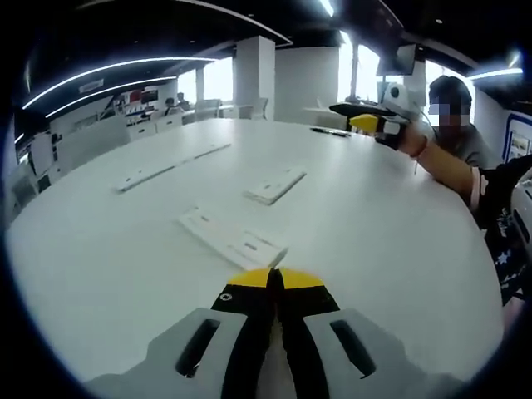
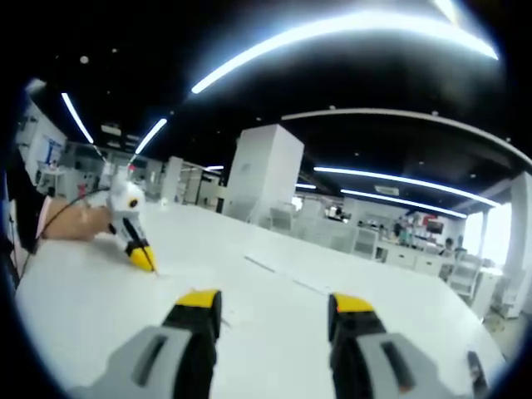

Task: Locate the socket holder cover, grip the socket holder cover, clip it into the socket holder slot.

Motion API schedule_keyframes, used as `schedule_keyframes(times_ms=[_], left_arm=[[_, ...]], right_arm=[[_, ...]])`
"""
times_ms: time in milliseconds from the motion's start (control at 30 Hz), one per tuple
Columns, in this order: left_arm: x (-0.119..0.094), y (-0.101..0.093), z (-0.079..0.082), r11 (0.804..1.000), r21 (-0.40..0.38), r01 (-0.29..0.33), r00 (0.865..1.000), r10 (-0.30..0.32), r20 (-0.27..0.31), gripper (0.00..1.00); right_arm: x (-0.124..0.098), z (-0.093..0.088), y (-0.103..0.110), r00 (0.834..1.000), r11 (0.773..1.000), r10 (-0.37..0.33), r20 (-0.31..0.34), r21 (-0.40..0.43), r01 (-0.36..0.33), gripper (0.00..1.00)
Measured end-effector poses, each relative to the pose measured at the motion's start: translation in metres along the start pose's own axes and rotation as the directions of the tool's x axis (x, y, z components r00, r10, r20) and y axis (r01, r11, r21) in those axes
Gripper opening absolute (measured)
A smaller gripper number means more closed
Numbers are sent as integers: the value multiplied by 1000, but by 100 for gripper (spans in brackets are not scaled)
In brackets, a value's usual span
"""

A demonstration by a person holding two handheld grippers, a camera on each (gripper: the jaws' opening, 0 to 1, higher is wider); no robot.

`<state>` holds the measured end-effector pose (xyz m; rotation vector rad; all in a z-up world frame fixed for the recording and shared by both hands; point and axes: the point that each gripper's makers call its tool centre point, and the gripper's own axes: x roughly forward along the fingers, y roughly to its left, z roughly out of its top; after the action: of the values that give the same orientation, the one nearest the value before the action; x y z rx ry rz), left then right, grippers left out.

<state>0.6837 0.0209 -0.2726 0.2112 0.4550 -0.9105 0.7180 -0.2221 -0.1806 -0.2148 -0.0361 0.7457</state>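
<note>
The cover [image 1: 275, 185] lies flat on the white tabletop [image 1: 391, 241], a pale slab out past the middle, well apart from either gripper. Nearer the left gripper [image 1: 275, 281] sits the holder [image 1: 233, 238] — a longer white strip, one end just ahead of the yellow fingertips, not touching them as far as I can tell. A third strip [image 1: 170, 166] stretches along the far left of the tabletop, thin and long.

The left gripper's fingers [image 1: 248, 291] are pressed together with nothing between them, hovering low over the tabletop. In the left gripper view the right gripper [image 1: 366, 118] shows at the far right edge, held up by a hand [image 1: 413, 138] above the tabletop.

In the right gripper view the right gripper [image 2: 276, 309] has its fingers [image 2: 196, 309] wide apart — empty, white tabletop [image 2: 274, 332] showing in the gap. Off to its left, the left gripper [image 2: 137, 249] points its yellow tip down at the tabletop, a hand [image 2: 76, 220] behind it. Faint thin strips [image 2: 287, 275] lie further out; too small to tell which pieces they are.
</note>
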Motion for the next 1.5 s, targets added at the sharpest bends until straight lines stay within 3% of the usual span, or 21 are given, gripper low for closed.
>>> schedule_keyframes(times_ms=[1500], left_arm=[[3, 17, 5, 998, 22, -62, 998, 61, 25, 3]], right_arm=[[2, -2, 1, 1000, 1000, 14, -10, -20, -14, 53]])
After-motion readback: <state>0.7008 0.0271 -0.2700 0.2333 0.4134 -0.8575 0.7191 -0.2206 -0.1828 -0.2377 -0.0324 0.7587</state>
